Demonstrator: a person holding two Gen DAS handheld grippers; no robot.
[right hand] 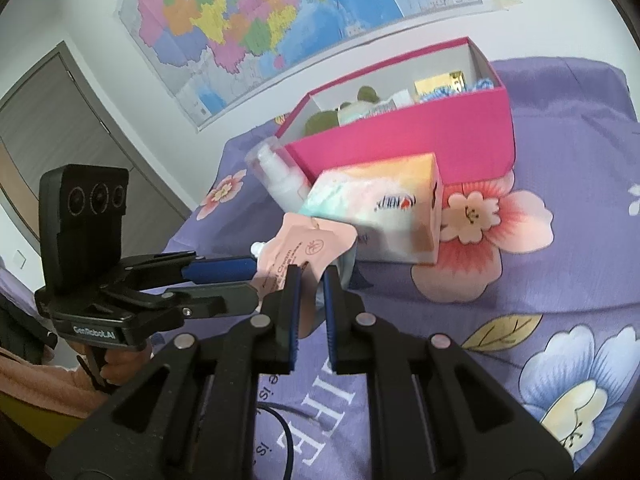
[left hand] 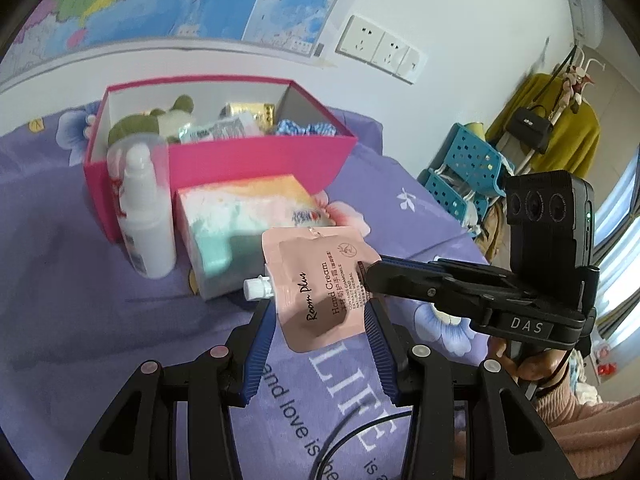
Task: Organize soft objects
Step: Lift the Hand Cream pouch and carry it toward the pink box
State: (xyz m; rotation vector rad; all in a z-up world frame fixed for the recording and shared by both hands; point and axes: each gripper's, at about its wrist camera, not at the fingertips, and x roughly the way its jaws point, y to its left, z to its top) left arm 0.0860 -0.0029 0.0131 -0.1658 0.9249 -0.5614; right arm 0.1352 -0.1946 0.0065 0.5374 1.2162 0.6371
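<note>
A pink hand cream pouch [left hand: 320, 284] with a white spout hangs above the purple bedsheet [left hand: 100, 312]. My right gripper [left hand: 370, 276] comes in from the right and is shut on the pouch's right edge. In the right wrist view the pouch [right hand: 308, 248] sits pinched between the right gripper's [right hand: 313, 276] blue pads. My left gripper [left hand: 320, 312] is open, its jaws either side of the pouch's lower part without closing on it. It also shows in the right wrist view [right hand: 250, 278] at the left. A pink box [left hand: 224, 160] behind holds a green plush toy [left hand: 136, 124] and packets.
A white pump bottle [left hand: 144, 216] and a pastel tissue box [left hand: 244, 224] stand in front of the pink box. Blue plastic baskets [left hand: 464, 176] and a coat rack with yellow clothing [left hand: 548, 120] stand past the bed's right edge. A map covers the wall.
</note>
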